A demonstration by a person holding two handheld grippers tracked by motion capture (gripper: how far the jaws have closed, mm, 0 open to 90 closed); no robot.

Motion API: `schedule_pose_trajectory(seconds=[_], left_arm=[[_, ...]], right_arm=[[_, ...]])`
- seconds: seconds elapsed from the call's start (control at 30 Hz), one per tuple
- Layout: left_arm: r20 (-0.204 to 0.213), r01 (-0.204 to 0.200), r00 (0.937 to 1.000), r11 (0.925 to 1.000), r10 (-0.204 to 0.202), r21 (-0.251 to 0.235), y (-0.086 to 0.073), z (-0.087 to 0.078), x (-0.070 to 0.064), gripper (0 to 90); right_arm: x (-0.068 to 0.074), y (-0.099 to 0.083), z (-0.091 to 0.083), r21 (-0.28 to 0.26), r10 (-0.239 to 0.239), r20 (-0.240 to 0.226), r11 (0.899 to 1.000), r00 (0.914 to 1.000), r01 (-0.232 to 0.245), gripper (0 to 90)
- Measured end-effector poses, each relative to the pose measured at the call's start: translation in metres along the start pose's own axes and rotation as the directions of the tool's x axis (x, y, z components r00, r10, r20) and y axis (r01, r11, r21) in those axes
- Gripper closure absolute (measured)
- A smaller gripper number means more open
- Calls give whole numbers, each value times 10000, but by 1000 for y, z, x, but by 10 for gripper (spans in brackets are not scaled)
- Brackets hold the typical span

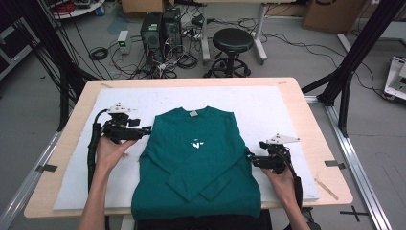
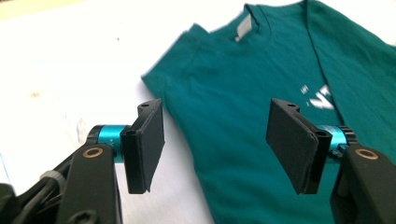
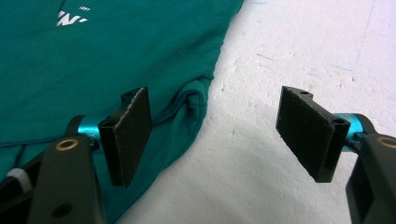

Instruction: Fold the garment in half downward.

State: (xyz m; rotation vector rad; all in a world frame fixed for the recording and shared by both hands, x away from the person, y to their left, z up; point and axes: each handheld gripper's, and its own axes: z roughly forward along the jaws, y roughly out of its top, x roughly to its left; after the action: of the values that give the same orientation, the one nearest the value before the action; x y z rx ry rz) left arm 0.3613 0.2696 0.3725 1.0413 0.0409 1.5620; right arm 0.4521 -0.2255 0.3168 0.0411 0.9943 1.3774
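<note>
Both jaws wide open and empty astride the edges of the dark green cotton long-sleeved shirt (image 1: pixel 196 163), risking snagging only the top fold layer, leaving the folded sleeve behind.

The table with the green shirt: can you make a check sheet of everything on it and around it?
Surface: wooden table under a white foam sheet.
Job's things: green shirt lying flat, sleeves folded across its front, hem over the near edge.
Clutter: nothing seen.
Grippers: left claw open at the shirt's left shoulder; right claw open at its right side.
Cables: one trails from each claw.
Surroundings: black stool, computer towers, loose floor wires, cardboard boxes.
</note>
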Motion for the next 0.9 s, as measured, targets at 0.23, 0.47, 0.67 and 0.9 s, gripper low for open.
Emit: schedule_pose_trajectory(seconds=[0.23, 0.47, 0.67, 0.9], left_arm=[[-63, -175, 9998, 9980, 179, 613, 27, 29, 10, 396], [-403, 418, 9984, 9964, -389, 732, 24, 69, 29, 417], [-399, 1033, 9942, 9901, -999, 950, 12, 92, 44, 417], [-704, 812, 9948, 9909, -739, 1071, 6, 102, 45, 417]], right_arm=[[-1, -1, -1, -113, 88, -56, 9999, 9999, -89, 272], [1, -1, -1, -84, -1, 22, 10000, 10000, 1, 272], [0, -1, -1, -109, 3, 11, 9999, 10000, -2, 272], [1, -1, 0, -68, -12, 21, 10000, 10000, 12, 272]])
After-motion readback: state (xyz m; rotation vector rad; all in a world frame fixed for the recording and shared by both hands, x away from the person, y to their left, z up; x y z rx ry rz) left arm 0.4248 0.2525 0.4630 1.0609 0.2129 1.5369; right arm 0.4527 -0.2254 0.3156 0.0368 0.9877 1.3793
